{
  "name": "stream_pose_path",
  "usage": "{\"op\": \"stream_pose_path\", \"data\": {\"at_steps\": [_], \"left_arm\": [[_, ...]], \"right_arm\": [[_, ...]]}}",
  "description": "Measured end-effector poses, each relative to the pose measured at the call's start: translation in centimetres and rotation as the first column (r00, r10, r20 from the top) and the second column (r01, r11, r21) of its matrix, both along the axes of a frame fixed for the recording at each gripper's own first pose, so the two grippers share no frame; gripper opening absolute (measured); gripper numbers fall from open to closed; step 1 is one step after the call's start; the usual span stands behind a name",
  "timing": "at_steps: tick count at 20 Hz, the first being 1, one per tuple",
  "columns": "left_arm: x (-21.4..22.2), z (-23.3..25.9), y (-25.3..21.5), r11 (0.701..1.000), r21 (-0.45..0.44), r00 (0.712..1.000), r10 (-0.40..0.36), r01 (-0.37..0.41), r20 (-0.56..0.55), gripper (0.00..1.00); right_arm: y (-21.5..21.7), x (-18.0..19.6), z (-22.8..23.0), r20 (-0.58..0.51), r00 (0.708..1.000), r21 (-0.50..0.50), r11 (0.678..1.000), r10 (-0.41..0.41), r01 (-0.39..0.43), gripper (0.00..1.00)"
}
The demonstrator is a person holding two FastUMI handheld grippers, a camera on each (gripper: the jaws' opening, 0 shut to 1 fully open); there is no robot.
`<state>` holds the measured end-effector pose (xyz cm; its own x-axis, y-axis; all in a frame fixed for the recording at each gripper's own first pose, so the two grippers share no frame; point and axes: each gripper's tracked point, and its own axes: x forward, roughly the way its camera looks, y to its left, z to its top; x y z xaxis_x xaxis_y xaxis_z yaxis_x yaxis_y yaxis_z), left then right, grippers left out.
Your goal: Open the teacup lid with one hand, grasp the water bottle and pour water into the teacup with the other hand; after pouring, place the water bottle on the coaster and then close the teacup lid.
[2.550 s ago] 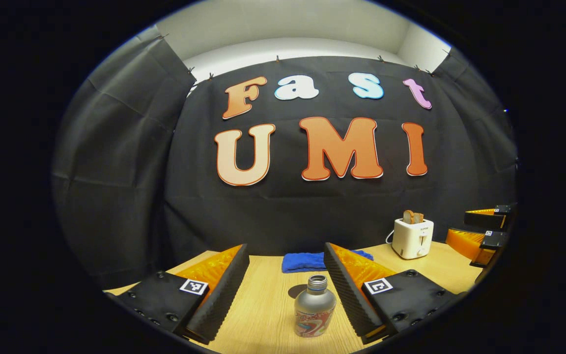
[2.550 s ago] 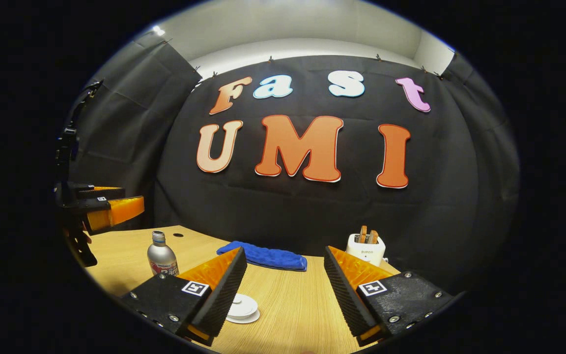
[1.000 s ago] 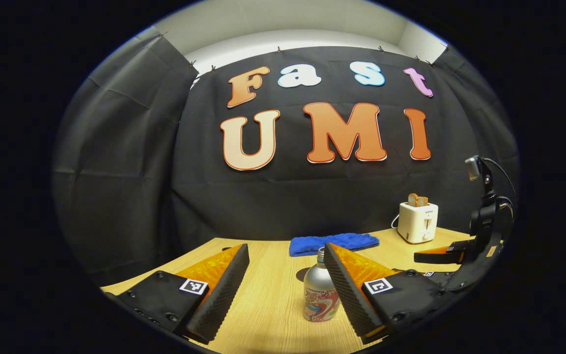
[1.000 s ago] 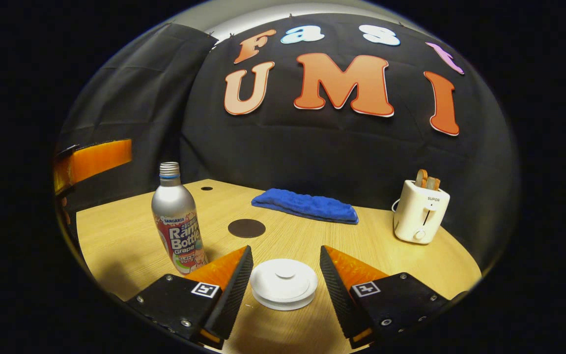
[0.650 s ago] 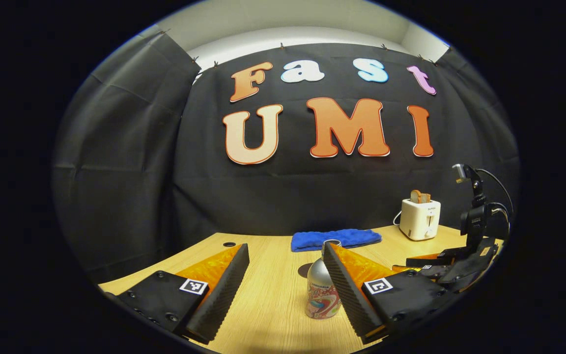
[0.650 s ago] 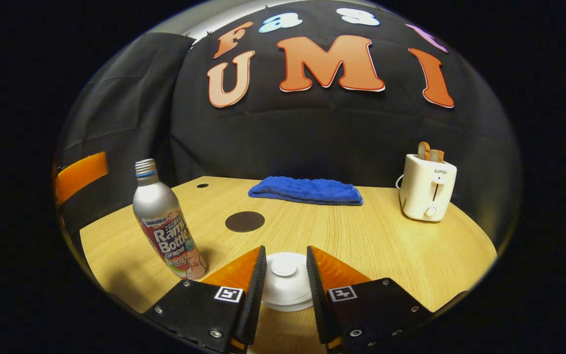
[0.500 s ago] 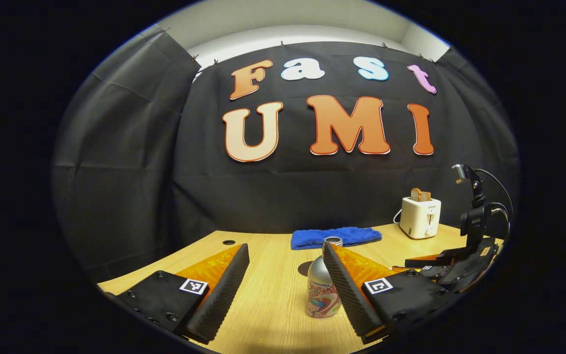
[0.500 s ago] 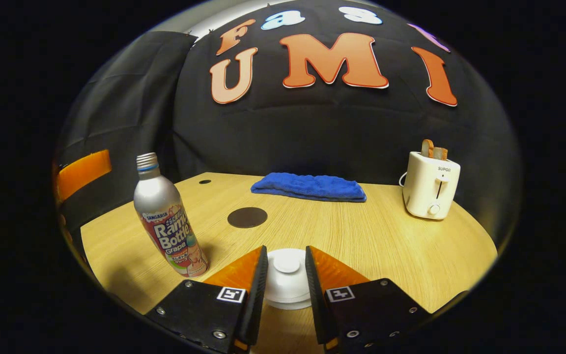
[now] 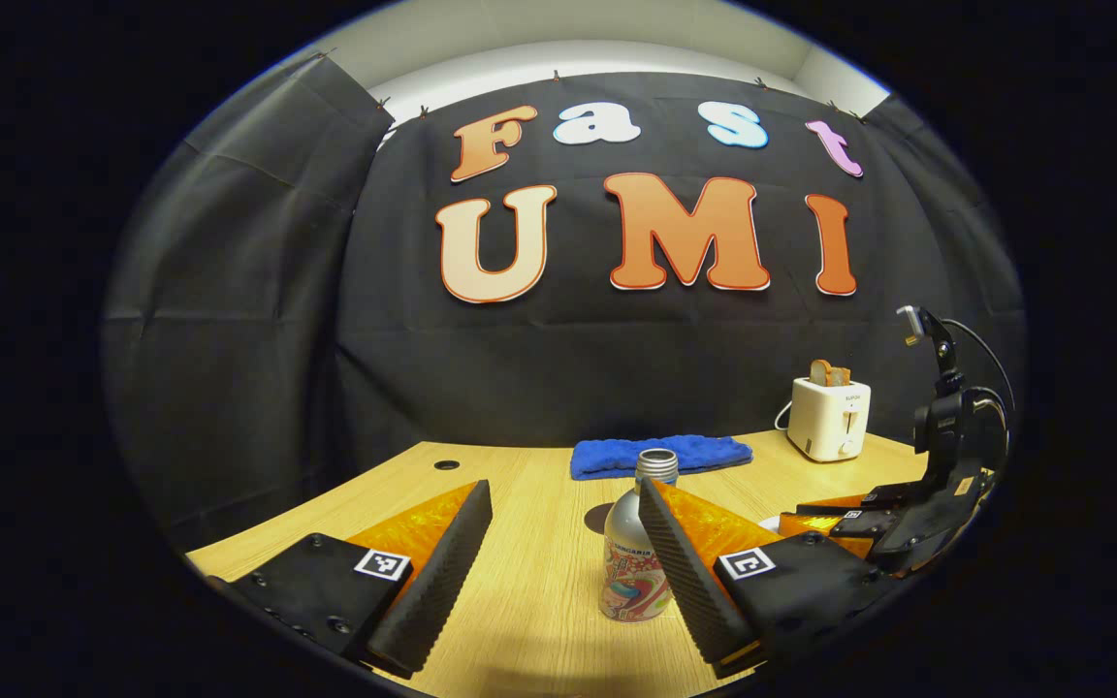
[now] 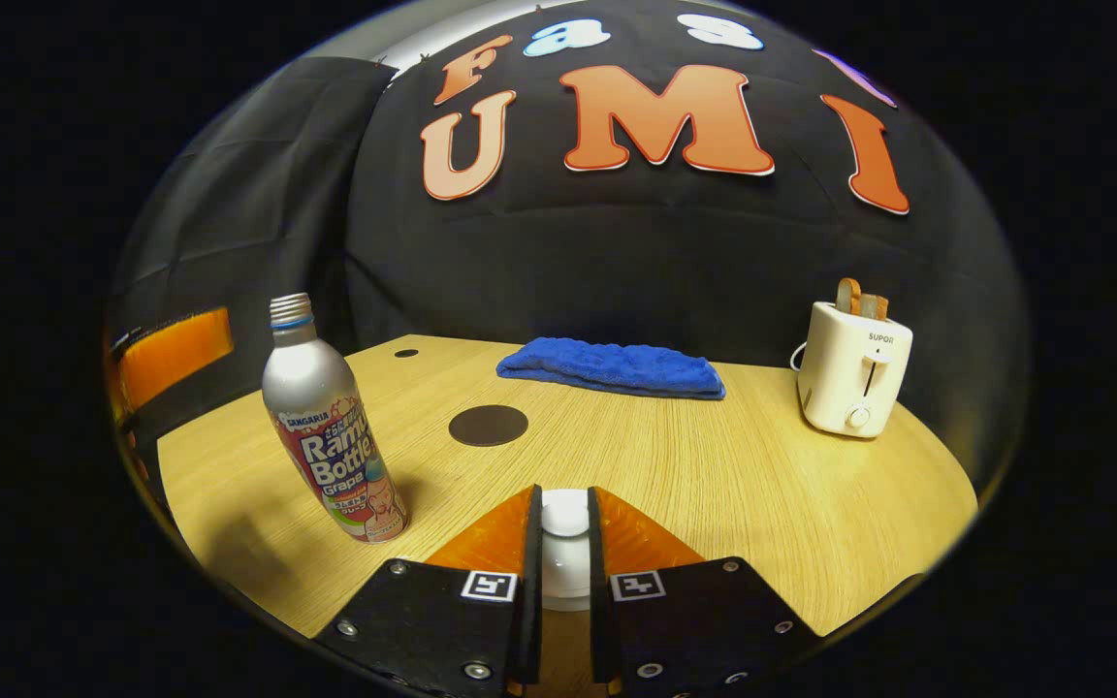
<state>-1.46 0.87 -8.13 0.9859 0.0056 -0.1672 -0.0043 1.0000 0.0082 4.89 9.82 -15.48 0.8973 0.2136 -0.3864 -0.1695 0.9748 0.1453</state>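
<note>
- We found the right gripper (image 10: 563,543) at bottom centre, clamped on the white lid (image 10: 565,514).
- We found the left gripper (image 9: 563,553) spread wide, the bottle (image 9: 638,562) standing between its fingers, lower centre.

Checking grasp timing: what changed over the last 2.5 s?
The right gripper came down over the white teacup lid and closed its fingers on the lid's knob. The left gripper moved toward the water bottle but is still open, bottle untouched. Coaster, blue towel and toaster stayed put.
</note>
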Motion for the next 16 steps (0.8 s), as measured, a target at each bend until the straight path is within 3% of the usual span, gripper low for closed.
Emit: {"op": "stream_pose_path", "data": {"at_steps": [1,12,13,16], "left_arm": [[0.0,-0.2,-0.1,1.0,-0.002,1.0,-0.003,0.003,-0.005,1.0],[0.7,-3.9,-3.3,0.994,-0.069,0.992,-0.091,0.086,-0.085,1.0],[0.9,-4.6,-3.8,0.993,-0.073,0.99,-0.099,0.091,-0.101,0.96],[1.3,-7.0,-4.8,0.991,-0.069,0.98,-0.121,0.111,-0.16,1.0]], "right_arm": [[-0.2,0.0,0.2,0.001,1.0,0.007,1.0,-0.004,0.004,0.2],[-4.0,-0.9,4.8,0.093,0.993,0.059,0.996,-0.068,0.063,0.19],[-4.7,-0.9,5.3,0.103,0.991,0.057,0.995,-0.081,0.076,0.19],[-6.5,-1.5,6.1,0.118,0.987,0.054,0.993,-0.108,0.102,0.19]]}}
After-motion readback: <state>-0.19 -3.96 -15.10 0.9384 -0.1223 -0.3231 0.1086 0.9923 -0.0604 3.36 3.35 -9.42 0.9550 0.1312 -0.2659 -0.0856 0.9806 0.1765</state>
